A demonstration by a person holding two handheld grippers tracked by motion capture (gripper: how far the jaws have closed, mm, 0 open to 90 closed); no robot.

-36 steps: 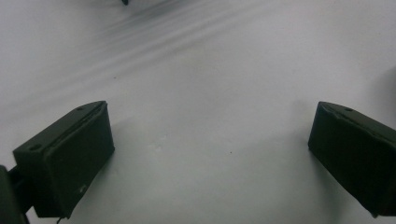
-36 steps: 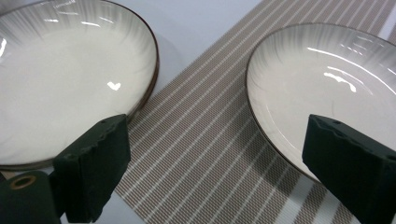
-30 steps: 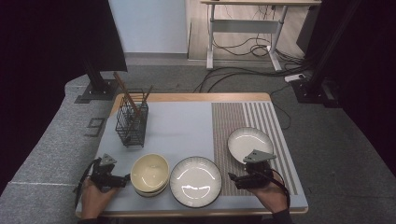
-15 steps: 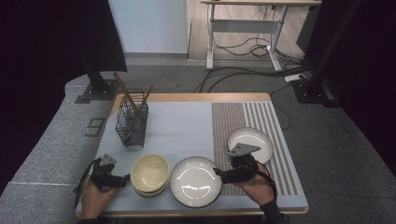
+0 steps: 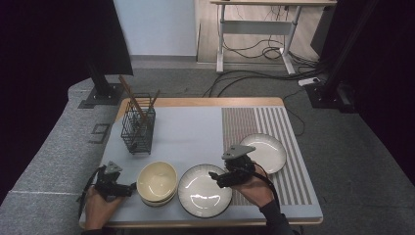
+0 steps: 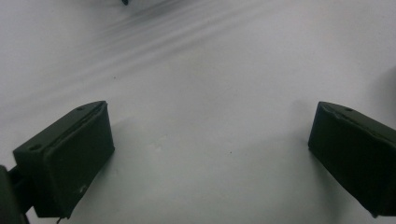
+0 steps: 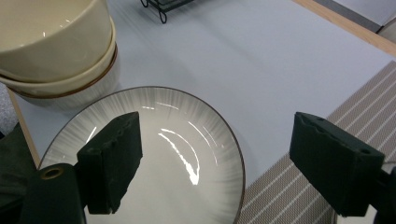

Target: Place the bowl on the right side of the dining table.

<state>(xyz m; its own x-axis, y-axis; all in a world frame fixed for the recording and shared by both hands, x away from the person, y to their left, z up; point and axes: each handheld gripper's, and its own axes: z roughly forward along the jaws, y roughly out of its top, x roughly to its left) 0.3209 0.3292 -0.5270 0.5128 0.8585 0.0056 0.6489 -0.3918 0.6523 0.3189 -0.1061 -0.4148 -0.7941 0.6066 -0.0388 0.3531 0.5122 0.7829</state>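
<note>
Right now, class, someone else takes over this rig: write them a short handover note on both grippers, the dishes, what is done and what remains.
Left gripper: open, empty, low over the mat beside the stacked cream bowls.
Right gripper: open, empty, jaws straddling the right rim of the large plate.
Small plate lies on the striped mat; the chopstick basket stands at the back left.
Done: nothing gripped or lifted.
Left: probably close on the large plate's rim and move it.

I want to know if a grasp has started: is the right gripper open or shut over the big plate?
Open. The right gripper has its fingers spread wide, one above the big plate, gripping nothing.
</note>
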